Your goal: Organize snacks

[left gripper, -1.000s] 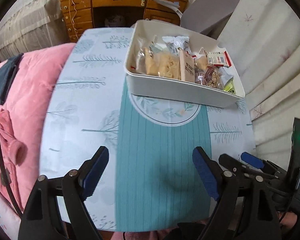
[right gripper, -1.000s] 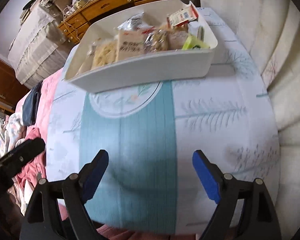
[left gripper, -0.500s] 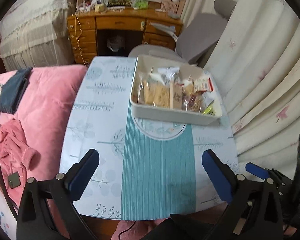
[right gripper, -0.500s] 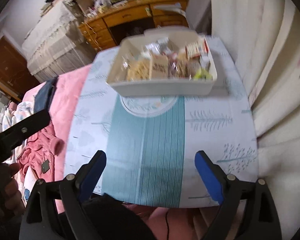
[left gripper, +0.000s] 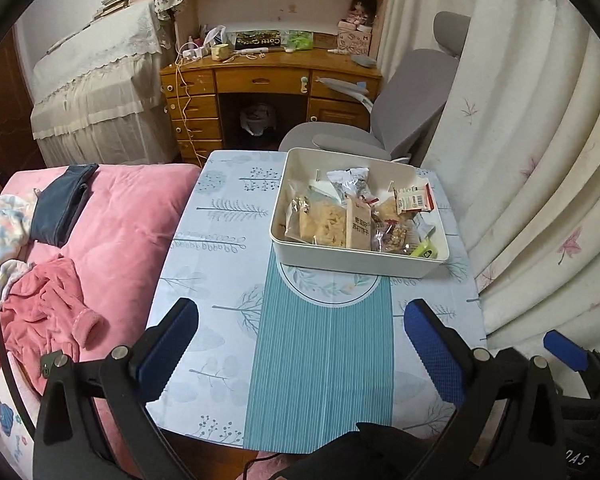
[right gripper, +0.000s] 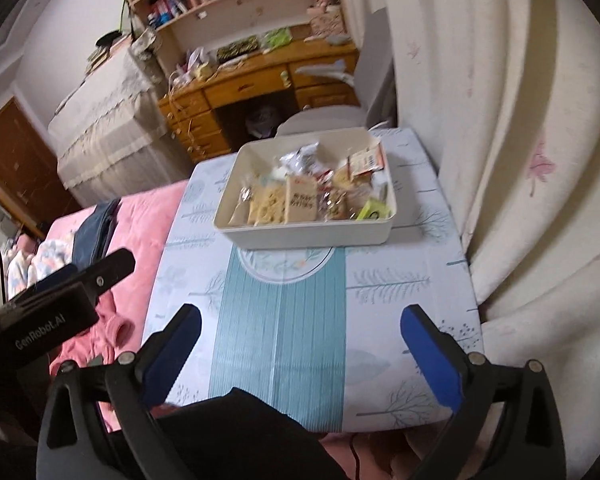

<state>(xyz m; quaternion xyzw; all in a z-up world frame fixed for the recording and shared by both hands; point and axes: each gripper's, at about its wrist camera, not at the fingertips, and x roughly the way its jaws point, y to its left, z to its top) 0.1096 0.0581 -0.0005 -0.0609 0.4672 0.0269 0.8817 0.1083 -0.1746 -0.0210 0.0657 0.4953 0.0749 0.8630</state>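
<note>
A white bin (left gripper: 296, 196) (right gripper: 312, 236) sits at the far right of the small table (left gripper: 220, 280) (right gripper: 400, 280), packed with several snack packets (left gripper: 340, 220) (right gripper: 296, 200). My left gripper (left gripper: 300, 344) hangs open high above the table's near edge, nothing between its blue pads. My right gripper (right gripper: 300, 344) is likewise high over the near edge; its jaws are still opening and hold nothing. Both are well short of the bin. The left gripper's body (right gripper: 52, 312) shows at the left of the right wrist view.
A pink quilt (left gripper: 120, 220) with clothes lies left of the table. Cream curtains (left gripper: 520, 160) hang close along the right. Behind the table stand a grey chair (left gripper: 400, 120) and a wooden desk (left gripper: 260, 84). A dark garment (right gripper: 240, 432) lies under the grippers.
Both grippers have risen and drawn back from the bin, so the whole table now shows. Their jaws have spread wider. The bin has not moved.
</note>
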